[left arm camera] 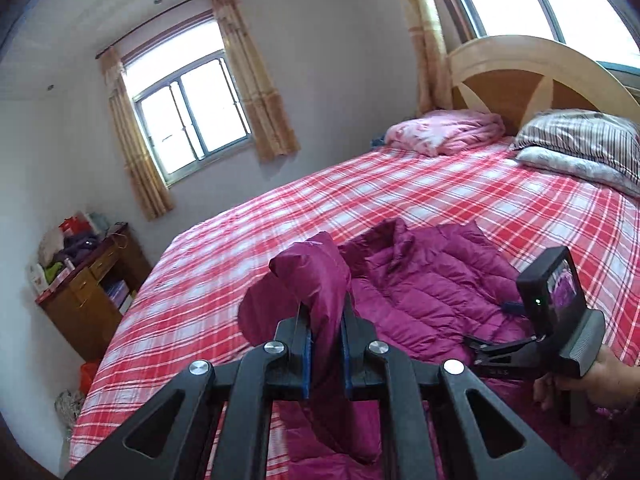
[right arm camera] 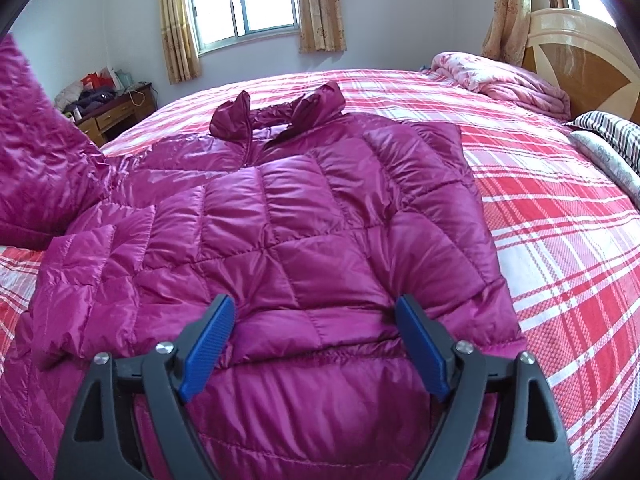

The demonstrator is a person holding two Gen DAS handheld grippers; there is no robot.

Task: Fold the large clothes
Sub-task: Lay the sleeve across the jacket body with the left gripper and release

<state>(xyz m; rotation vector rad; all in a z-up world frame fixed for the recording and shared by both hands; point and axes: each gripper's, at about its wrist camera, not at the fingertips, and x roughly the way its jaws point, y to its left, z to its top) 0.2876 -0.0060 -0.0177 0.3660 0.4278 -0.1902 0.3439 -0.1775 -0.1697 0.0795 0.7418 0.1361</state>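
Magenta down jacket (right arm camera: pixel 304 220) looked puffy, slick; left gripper (left arm camera: pixel 326 344) clamped raised sleeve (left arm camera: pixel 312 280), right gripper (right arm camera: pixel 316 344) gaped wide over hem, empty.

- The left gripper (left arm camera: pixel 326 344) hides the part of the jacket (left arm camera: pixel 432 280) pinched between its pads.
- Right gripper (left arm camera: pixel 560 320): fingertips hidden behind its own body at right of the left view.
- Hand (left arm camera: pixel 592 380) cut off by the right edge.
- Clutter on the desk (left arm camera: pixel 86 280), far left: too small to identify.
- Sleeve (right arm camera: pixel 44 152) runs off the left edge.
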